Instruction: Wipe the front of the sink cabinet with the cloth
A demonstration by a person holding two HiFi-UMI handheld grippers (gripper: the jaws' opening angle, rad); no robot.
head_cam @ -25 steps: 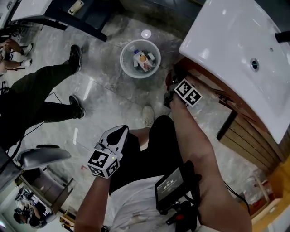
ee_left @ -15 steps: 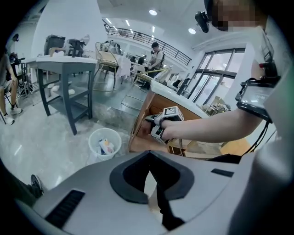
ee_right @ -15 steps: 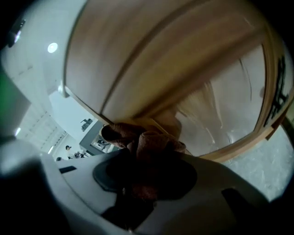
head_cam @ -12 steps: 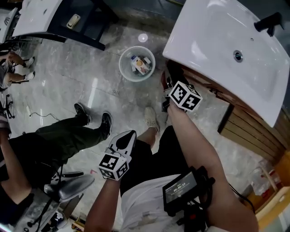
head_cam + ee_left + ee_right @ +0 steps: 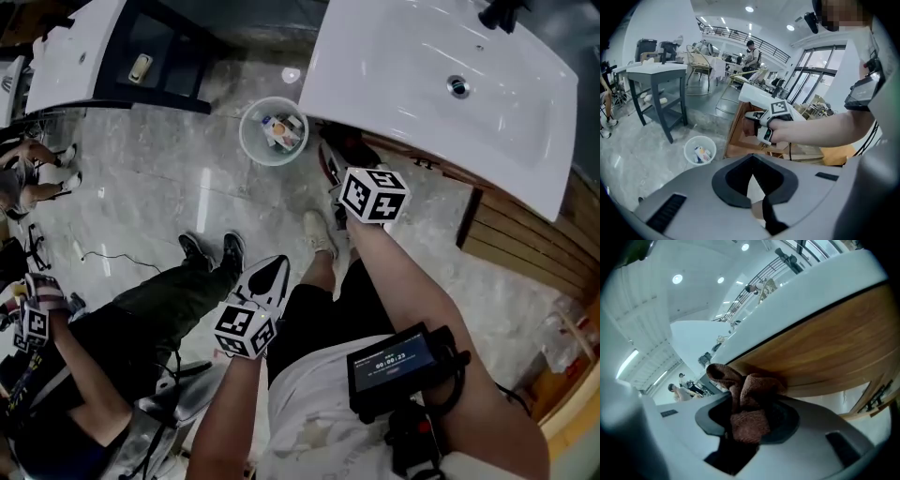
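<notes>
— Where's your head camera?
— High before the sink (image 5: 441, 94), looking steeply down.
— Your gripper views?
— Right looks up, close under the sink's cabinet (image 5: 825, 343). Left faces the sink from farther off, sharing the bin (image 5: 699, 150) beside it with your head view.

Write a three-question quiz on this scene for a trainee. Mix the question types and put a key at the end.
1. True or false: the left gripper holds the cloth.
2. What is in the waste bin on the floor? A: nothing. B: litter. C: the cloth.
3. In a few words: what sits directly on top of the wooden cabinet front?

Key
1. False: the left gripper is shut and empty, and the cloth is in the right gripper.
2. B.
3. The white basin.
</notes>
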